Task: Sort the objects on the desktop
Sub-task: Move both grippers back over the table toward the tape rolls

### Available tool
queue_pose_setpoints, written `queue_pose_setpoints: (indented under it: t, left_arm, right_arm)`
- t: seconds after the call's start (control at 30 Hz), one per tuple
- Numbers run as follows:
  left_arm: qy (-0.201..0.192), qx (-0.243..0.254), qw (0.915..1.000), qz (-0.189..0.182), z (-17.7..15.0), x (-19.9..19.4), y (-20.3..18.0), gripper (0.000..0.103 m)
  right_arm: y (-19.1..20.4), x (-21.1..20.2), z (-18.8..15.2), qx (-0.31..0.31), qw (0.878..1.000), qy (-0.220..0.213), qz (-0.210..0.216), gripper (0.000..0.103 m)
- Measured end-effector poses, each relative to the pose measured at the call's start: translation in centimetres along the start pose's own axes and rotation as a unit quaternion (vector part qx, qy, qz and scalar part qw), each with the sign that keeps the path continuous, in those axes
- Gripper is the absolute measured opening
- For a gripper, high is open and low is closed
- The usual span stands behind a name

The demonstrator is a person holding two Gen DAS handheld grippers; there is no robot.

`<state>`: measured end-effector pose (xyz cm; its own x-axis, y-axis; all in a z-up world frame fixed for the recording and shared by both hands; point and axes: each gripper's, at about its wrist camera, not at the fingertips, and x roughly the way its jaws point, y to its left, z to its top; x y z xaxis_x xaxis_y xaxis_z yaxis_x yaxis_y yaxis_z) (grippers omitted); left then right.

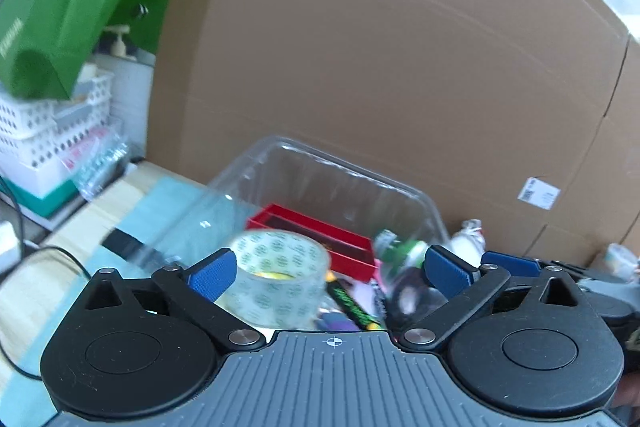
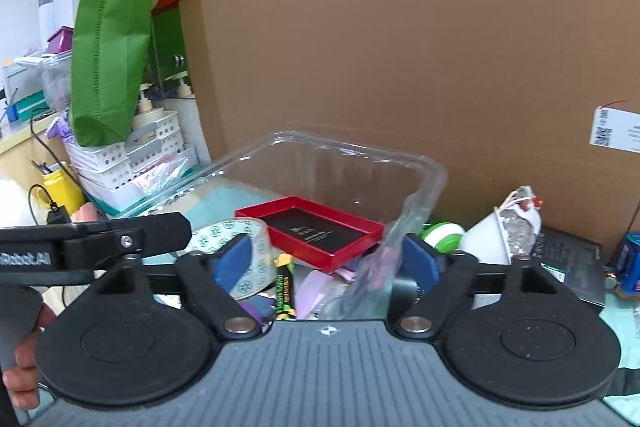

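Nearest the left wrist camera, the left gripper [image 1: 338,273] has its blue pads [image 1: 212,277] spread wide apart, holding nothing. A roll of clear printed packing tape [image 1: 278,277] stands between them, just beside the left-hand pad; whether the pad touches it I cannot tell. Right of the tape lies a black marker with green lettering [image 1: 354,305], tilted, among blurred small items, including a purple one at the bottom edge.

In the right wrist view, the right gripper [image 2: 328,261] is likewise spread open and empty. The tape roll [image 2: 240,255] sits partly behind its left-hand pad [image 2: 234,261], and the marker [image 2: 285,287] lies just right of the roll. A crumpled clear plastic bag [image 2: 380,259] stands up near the right-hand pad. At the left edge the person's hand [image 2: 24,367] grips the handle of the other tool.

Beyond these, a shallow red tray with a black inside [image 2: 310,233] rests tilted, inside the front of a clear plastic container [image 2: 348,163] that stands on the pale teal tabletop [image 1: 168,199]. Right of the container are a green-and-white round object [image 2: 442,235] and a white cup holding crumpled foil [image 2: 506,227].

Farther left, white perforated baskets [image 2: 128,155] are stacked, with a green fabric bag [image 2: 112,35] hanging over them. A large brown cardboard sheet [image 2: 400,47] fills the background.
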<state>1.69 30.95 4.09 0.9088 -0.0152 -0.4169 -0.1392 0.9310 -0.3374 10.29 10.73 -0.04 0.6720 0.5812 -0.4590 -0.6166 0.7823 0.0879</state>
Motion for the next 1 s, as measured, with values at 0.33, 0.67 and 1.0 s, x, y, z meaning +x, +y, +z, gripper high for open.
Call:
queue_pose_setpoints:
  t: [0.33,0.67,1.0]
  left_arm:
    - [0.011,0.007,0.9999,0.001,-0.7,-0.1,-1.0,0.103]
    - [0.020,0.009,0.9997,0.008,-1.1,-0.1,-1.6,0.103]
    - [0.026,0.037,0.9981,-0.041,-2.3,-1.2,-6.0,0.103]
  right_arm:
    - [-0.8,0.0,-0.4,0.009,1.000,0.010,-0.020,0.098]
    - [-1.8,-0.9,-0.9,0.025,1.000,0.007,-0.015,0.101]
    - [-5.4,-5.0,-2.8,0.028,0.999,-0.025,-0.036,0.103]
